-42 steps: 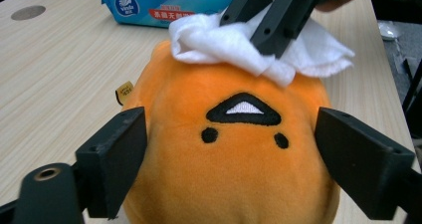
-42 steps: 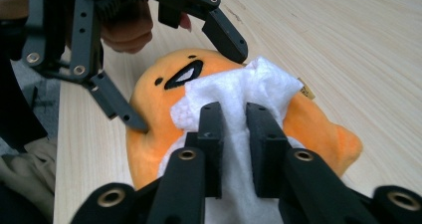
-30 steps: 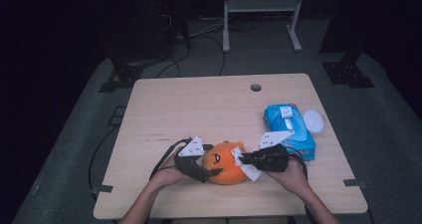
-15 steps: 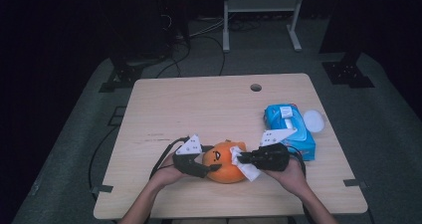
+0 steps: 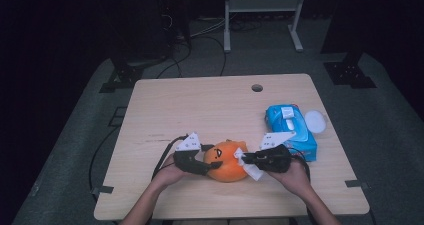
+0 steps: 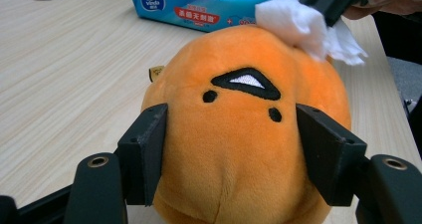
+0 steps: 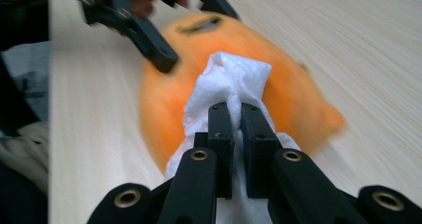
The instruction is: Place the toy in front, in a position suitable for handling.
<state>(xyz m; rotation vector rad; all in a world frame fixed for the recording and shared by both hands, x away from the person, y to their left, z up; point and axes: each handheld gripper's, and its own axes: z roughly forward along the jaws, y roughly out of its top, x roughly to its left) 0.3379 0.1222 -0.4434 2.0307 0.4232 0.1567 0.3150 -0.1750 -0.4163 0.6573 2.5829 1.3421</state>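
Orange and fuzzy: spotted a plush toy (image 5: 227,161) down on the wooden table (image 5: 200,105), close to the person's edge. Found the left gripper (image 6: 234,154) clamped on the plush toy, with 1 black jaw on each side of its stitched face, pressed a little into the fur. Found the right gripper (image 7: 236,109) on the other side of the plush toy, pinched tight on a white wipe (image 7: 234,79). Saw the wipe touching the top of the plush toy, on the part away from the face. Saw a blue pack of wipes (image 5: 292,130) lying behind the plush toy and off to its right, near but not touching.

Judged the work to be wiping the plush toy clean while holding it in place. Guessed it to be light, soft and squashy, so easy to dent and easy to push along the table. Thought it best to hold it low on its 2 sides, the same spots taken by the left jaws, to stop any rolling or sliding under the rubbing. Guessed the fur not slippery, so a gentle squeeze enough. Took the wipe for thin, floppy and easy to tear. Thought it best pinched in a bunch, with a loose end left out for rubbing. Could not tell wet from dry.
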